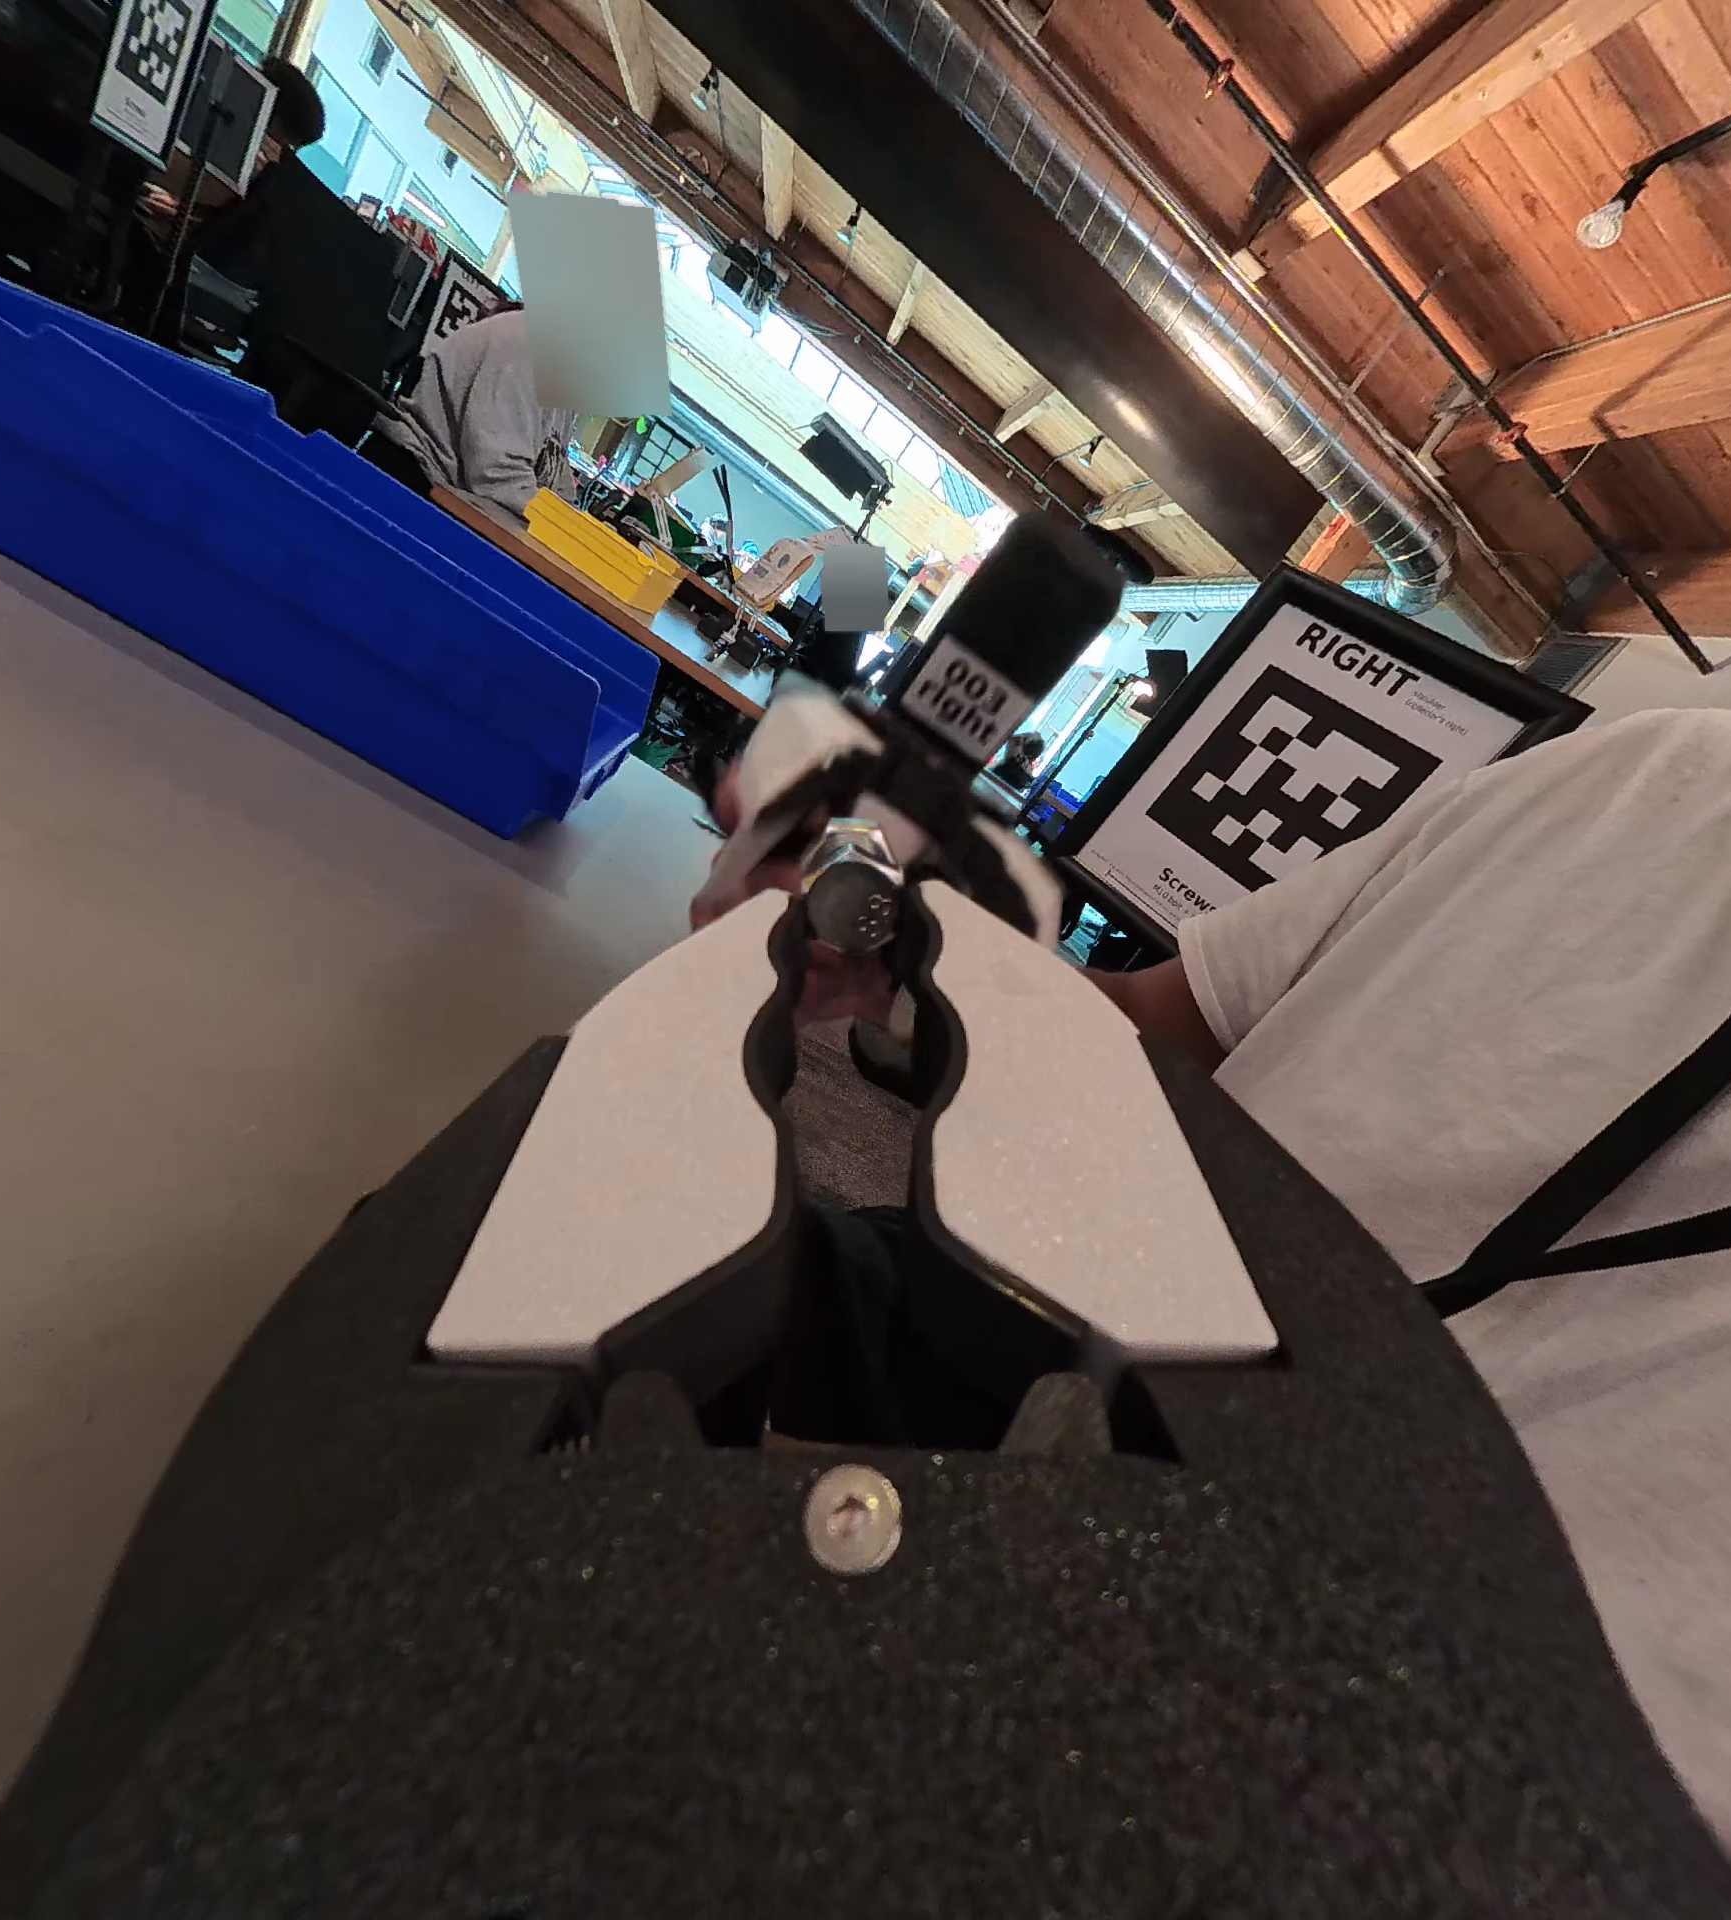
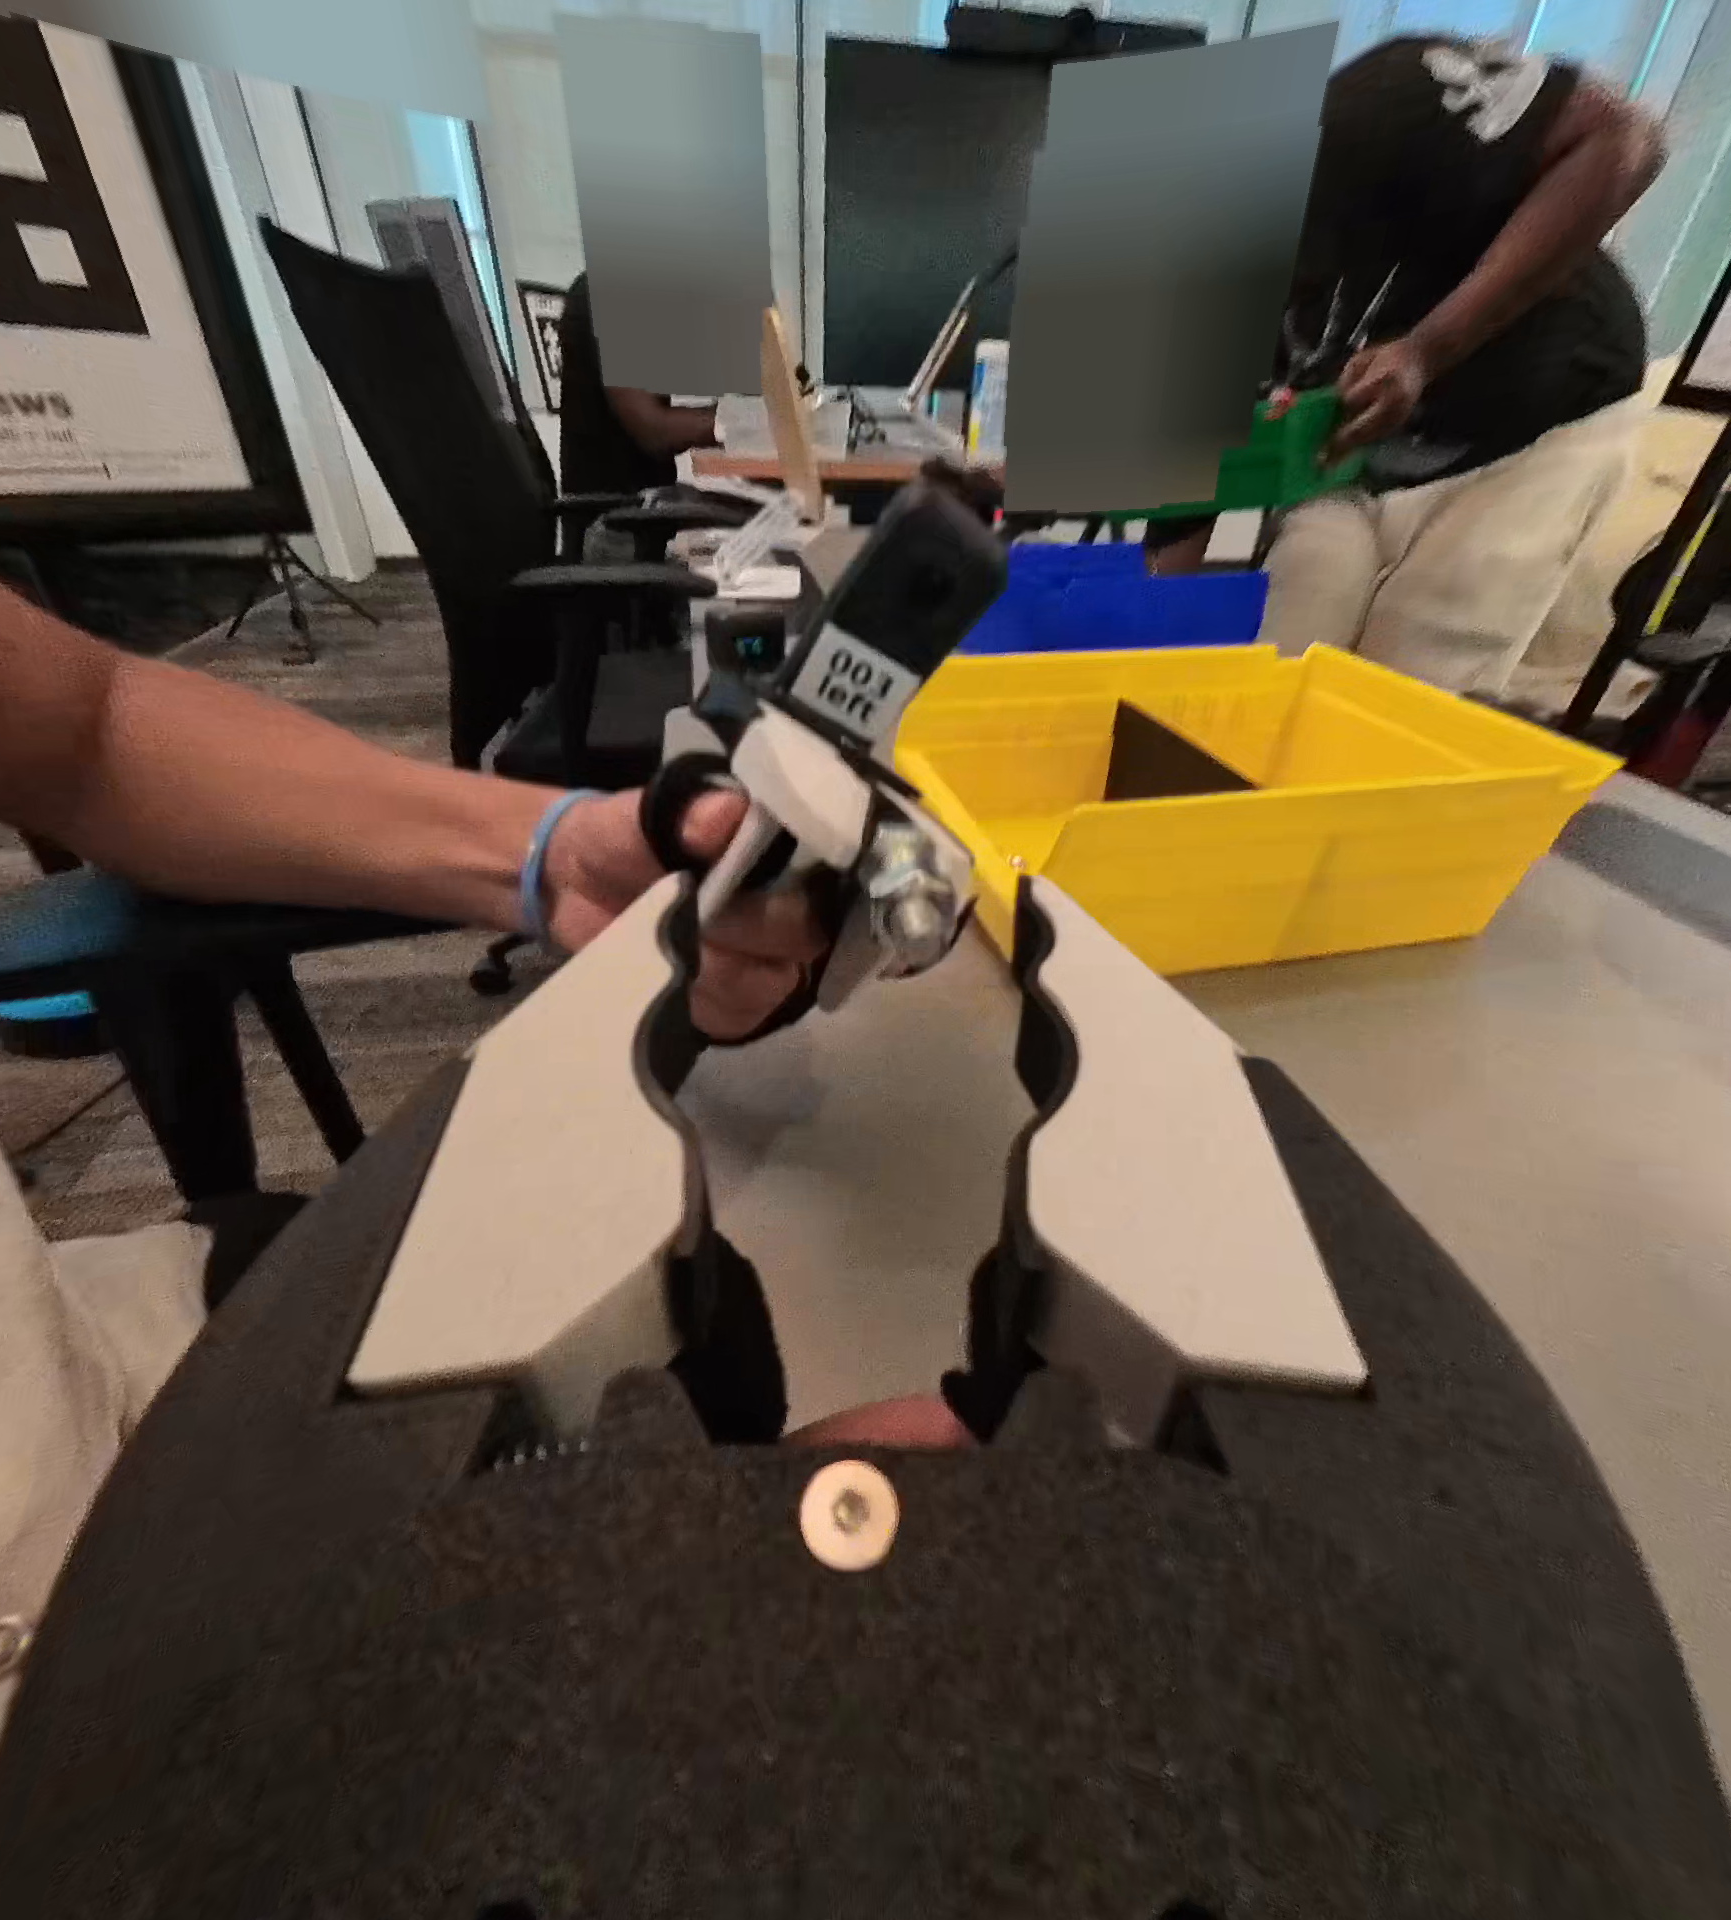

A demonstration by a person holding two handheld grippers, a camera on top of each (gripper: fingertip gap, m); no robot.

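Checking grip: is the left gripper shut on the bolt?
Yes: the left gripper is shut on the bolt, fingertips pinching its hex head.

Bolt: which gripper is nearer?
Left. The left gripper is shut on the bolt; the right gripper is open, apart from it, facing its threaded end.

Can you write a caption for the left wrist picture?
Left gripper pinches a metal bolt above the white table, blue bin behind.
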